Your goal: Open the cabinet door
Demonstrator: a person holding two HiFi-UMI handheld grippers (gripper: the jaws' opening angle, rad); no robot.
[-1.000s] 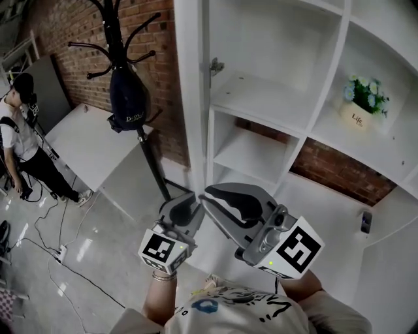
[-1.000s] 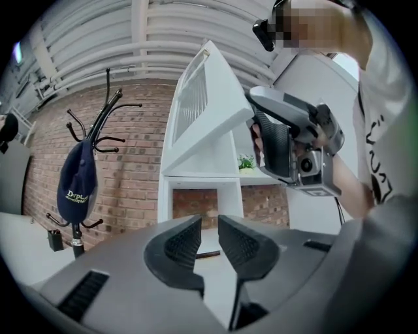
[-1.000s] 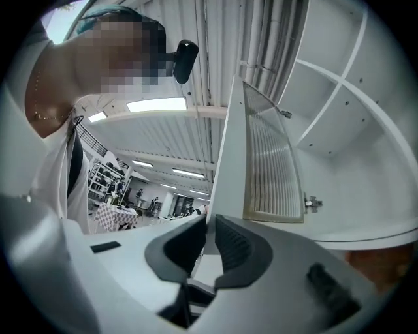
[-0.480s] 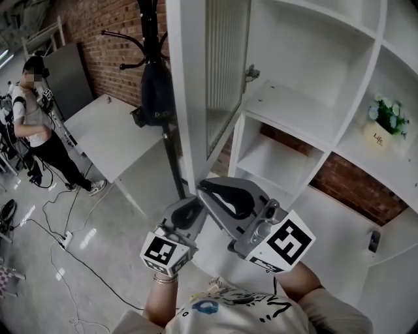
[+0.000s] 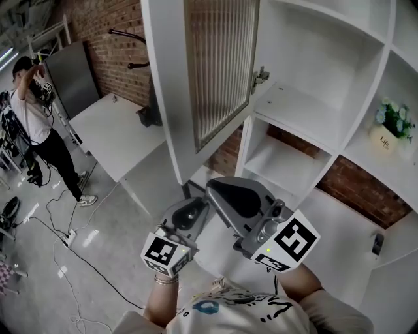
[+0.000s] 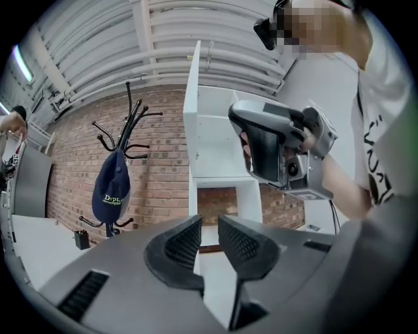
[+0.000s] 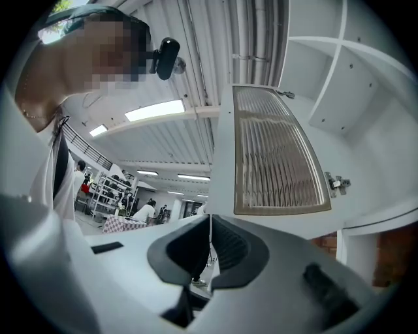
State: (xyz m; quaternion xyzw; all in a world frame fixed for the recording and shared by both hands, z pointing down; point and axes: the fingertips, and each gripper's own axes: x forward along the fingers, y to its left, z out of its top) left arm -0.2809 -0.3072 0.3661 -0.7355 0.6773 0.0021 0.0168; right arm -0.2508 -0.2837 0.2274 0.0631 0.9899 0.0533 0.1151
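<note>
The door (image 5: 219, 72) hangs just above the right gripper (image 7: 209, 242), whose jaws are together and empty; the left gripper (image 6: 210, 238), jaws apart, sits lower.

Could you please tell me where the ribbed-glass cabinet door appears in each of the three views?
Head view: the cabinet door stands open at upper centre.
Left gripper view: probably the narrow white upright at centre, seen edge-on.
Right gripper view: upper centre-right, ribbed glass facing the camera.
Shared landmark: the brick wall.
</note>
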